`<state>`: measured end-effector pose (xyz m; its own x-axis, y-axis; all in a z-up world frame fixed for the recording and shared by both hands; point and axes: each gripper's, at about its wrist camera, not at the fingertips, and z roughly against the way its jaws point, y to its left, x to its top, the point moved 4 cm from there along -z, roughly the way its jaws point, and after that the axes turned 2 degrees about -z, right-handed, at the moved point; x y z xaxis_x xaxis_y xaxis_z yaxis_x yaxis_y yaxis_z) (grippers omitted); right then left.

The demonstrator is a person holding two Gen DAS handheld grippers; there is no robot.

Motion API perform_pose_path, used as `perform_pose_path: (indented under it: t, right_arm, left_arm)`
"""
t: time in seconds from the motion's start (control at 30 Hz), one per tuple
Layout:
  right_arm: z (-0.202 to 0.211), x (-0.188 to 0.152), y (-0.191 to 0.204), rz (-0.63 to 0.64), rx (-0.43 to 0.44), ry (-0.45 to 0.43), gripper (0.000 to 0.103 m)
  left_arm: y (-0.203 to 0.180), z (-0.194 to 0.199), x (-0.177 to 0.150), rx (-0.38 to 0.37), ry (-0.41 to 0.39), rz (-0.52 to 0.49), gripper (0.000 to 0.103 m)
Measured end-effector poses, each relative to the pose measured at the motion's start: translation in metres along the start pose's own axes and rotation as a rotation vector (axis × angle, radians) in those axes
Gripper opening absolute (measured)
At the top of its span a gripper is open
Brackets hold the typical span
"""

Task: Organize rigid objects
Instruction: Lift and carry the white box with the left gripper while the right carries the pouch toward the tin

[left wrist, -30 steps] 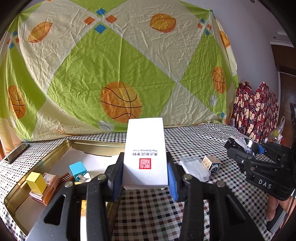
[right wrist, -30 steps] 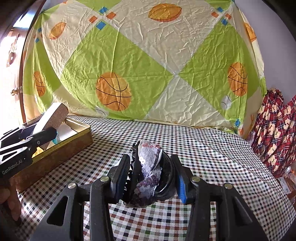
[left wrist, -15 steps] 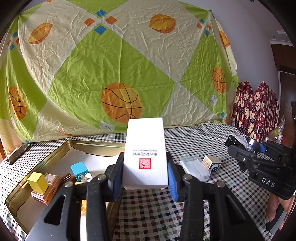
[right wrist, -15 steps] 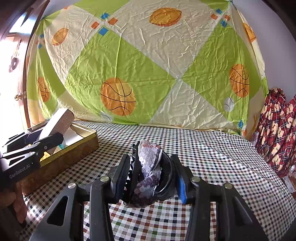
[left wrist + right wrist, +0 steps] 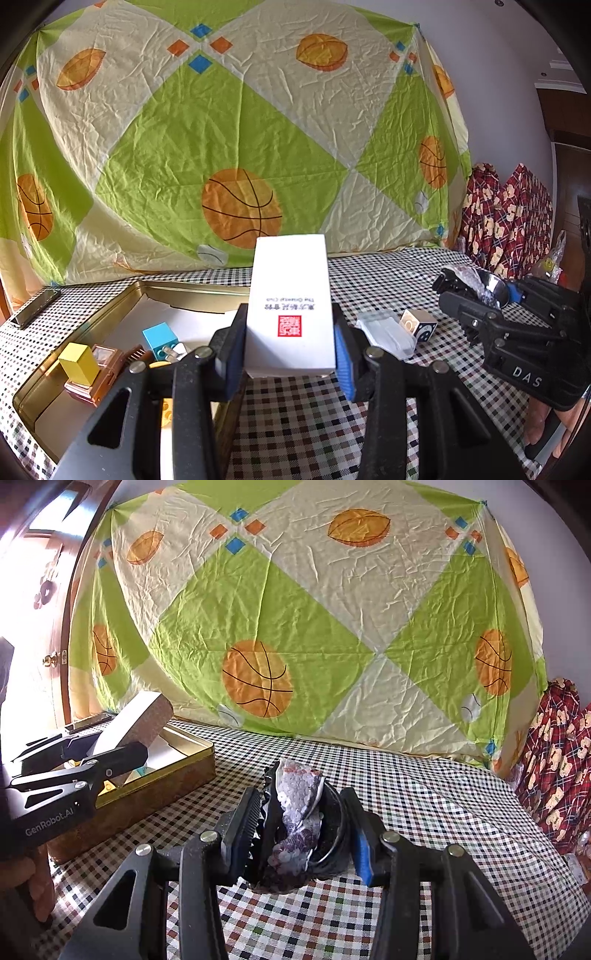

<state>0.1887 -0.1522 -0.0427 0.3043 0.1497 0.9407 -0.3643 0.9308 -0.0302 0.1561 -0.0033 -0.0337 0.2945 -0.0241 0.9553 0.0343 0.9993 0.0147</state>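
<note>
While the left wrist camera looked out along its jaws, the left gripper [image 5: 290,354] was clamped on a white box [image 5: 290,306], blue pads pressed against both its sides, the box standing upright with a small red seal on its face. Below and to the left of the jaws sat an open gold tin [image 5: 122,295] on the checked counter [image 5: 295,424]. Inside it lay a yellow block [image 5: 78,363], resting on a brown item I couldn't identify, and a blue block [image 5: 159,336] closer to the jaws. Just right of the jaws lay a clear plastic piece [image 5: 384,330], with a small printed cube [image 5: 419,325] touching its far end. Further right, the right gripper [image 5: 472,284] came into shot, closed around something shiny and dark.

Over on the right wrist view, the right gripper [image 5: 301,830] had its jaws gripping a dark sequinned hair claw [image 5: 299,819], silvery sequins catching the light, held upright between the pads above the counter [image 5: 443,812]. Off to the left of those jaws, the left gripper [image 5: 110,753] held the white box [image 5: 136,720], tilted, over the gold tin [image 5: 177,775]. A hand [image 5: 37,882] showed at the lower left edge. Behind everything hung a green and cream basketball-print sheet [image 5: 314,609].
</note>
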Motion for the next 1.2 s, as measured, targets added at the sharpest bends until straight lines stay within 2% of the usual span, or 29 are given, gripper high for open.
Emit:
perform_pose_path:
  t: [0.5, 0.6, 0.83, 1.2]
  right_arm:
    - [0.011, 0.002, 0.018, 0.059, 0.071, -0.067, 0.048]
    - [0.007, 0.002, 0.021, 0.077, 0.034, -0.048, 0.048]
    - [0.002, 0.003, 0.020, 0.041, 0.070, -0.040, 0.048]
    - [-0.008, 0.005, 0.047, 0.080, 0.118, -0.032, 0.048]
  left_arm:
    - [0.008, 0.012, 0.000, 0.022, -0.032, 0.023, 0.040]
    - [0.013, 0.015, -0.001, 0.033, -0.037, 0.037, 0.040]
    - [0.021, 0.021, -0.002, 0.038, -0.042, 0.048, 0.040]
    - [0.034, 0.032, -0.004, 0.065, -0.059, 0.058, 0.040]
